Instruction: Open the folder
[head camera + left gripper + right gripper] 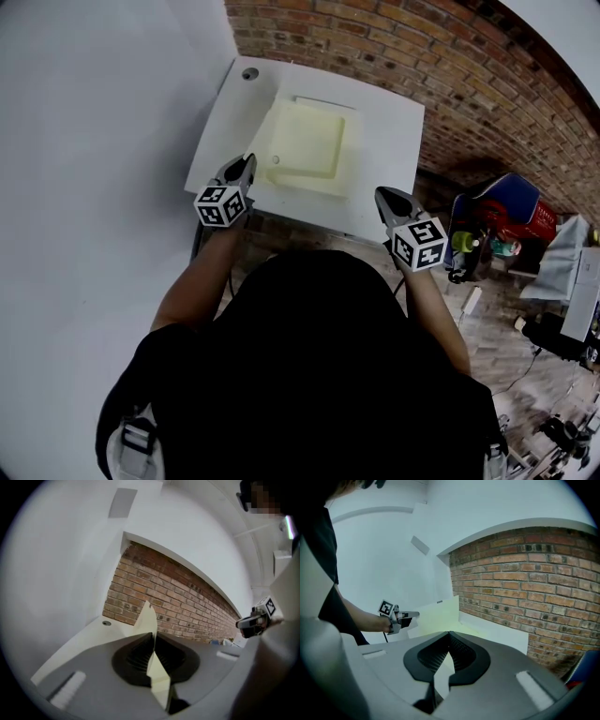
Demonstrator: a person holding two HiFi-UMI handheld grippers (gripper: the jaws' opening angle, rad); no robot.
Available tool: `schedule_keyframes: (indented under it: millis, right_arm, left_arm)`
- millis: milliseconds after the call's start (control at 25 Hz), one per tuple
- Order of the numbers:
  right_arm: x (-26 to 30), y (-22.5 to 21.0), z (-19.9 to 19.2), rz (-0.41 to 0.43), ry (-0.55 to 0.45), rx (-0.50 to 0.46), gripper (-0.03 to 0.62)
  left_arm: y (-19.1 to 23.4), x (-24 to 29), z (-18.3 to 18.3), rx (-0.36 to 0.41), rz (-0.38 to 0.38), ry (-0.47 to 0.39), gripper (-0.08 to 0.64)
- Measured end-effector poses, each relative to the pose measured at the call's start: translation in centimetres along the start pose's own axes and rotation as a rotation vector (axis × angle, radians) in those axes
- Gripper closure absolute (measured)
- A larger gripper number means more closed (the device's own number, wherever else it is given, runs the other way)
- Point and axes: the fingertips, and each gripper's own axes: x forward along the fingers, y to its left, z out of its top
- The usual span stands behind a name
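A pale yellow folder (309, 141) lies on the white table (394, 131). My left gripper (247, 164) is at the folder's near left corner. In the left gripper view its jaws (153, 633) are shut on the folder's cover (149, 618), which runs edge-on between the pads. The right gripper view shows that cover (438, 613) raised off the table, with the left gripper (412, 615) at its edge. My right gripper (382, 194) hovers at the table's front edge, right of the folder. Its jaws (449, 633) meet at the tips with nothing between them.
A brick wall (422, 56) runs behind the table. There is a round cable hole (249, 73) in the table's far left corner. A white wall is on the left. Bags and clutter (497, 220) sit on the floor to the right.
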Motion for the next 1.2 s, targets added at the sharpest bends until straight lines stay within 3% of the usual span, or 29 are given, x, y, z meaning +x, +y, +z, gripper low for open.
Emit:
schedule_keyframes:
  millis: [600, 1200]
  right_arm:
    - [0.4, 0.4, 0.3, -0.036, 0.021, -0.005, 0.591]
    - [1.8, 1.4, 0.8, -0.068, 0.032, -0.005, 0.591]
  left_arm:
    - [6.4, -1.9, -0.3, -0.177, 0.068, -0.026, 0.551]
    - [12.8, -3.3, -1.9, -0.244, 0.134, 0.010, 0.552]
